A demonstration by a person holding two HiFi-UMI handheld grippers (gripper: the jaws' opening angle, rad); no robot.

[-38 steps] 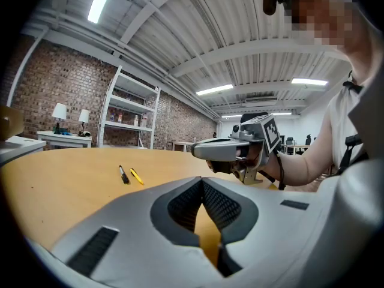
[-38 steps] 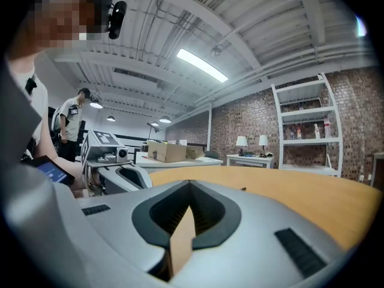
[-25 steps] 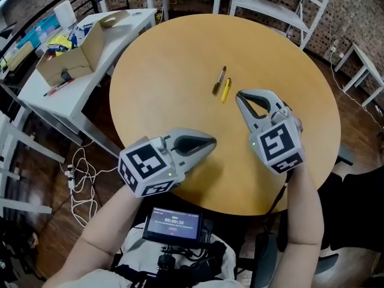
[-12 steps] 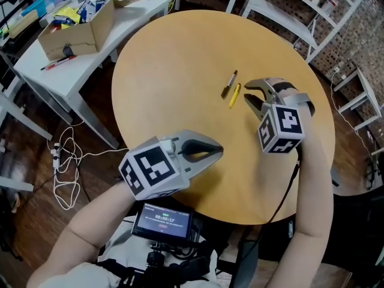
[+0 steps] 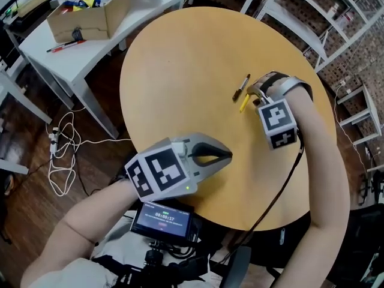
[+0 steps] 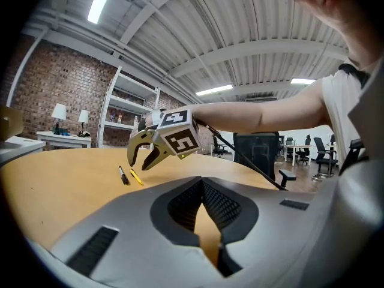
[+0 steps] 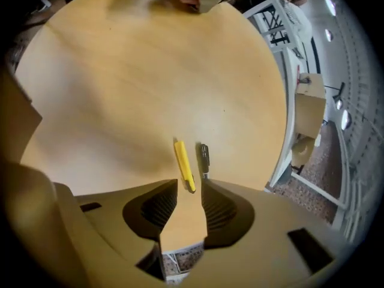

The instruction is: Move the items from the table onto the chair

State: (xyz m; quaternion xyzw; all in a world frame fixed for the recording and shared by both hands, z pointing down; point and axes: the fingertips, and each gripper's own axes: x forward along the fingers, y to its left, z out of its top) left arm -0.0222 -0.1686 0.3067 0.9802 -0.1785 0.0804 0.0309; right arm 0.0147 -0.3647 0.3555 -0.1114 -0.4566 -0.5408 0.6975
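A yellow pen (image 5: pixel 245 104) and a black pen (image 5: pixel 241 87) lie side by side on the round wooden table (image 5: pixel 180 59). My right gripper (image 5: pixel 255 96) points down at them. Its jaws have just been opening and now stand open, with the near end of the yellow pen (image 7: pixel 184 164) between the fingertips, untouched. The black pen (image 7: pixel 204 159) lies just outside the right fingertip. My left gripper (image 5: pixel 228 155) hovers over the near table edge, shut and empty. In the left gripper view the right gripper (image 6: pixel 144 156) hangs above both pens (image 6: pixel 129 176).
A white desk (image 5: pixel 129 8) at the upper left carries a cardboard box (image 5: pixel 90 17) and a red pen (image 5: pixel 63 45). Cables (image 5: pixel 60 155) lie on the floor below it. White shelving (image 5: pixel 336 17) stands at the upper right. A black office chair (image 6: pixel 257 152) stands beyond the table.
The right gripper has rolled over, sunk toward the pens and opened its jaws around the yellow pen's end. The left gripper has kept still. The head view has shifted.
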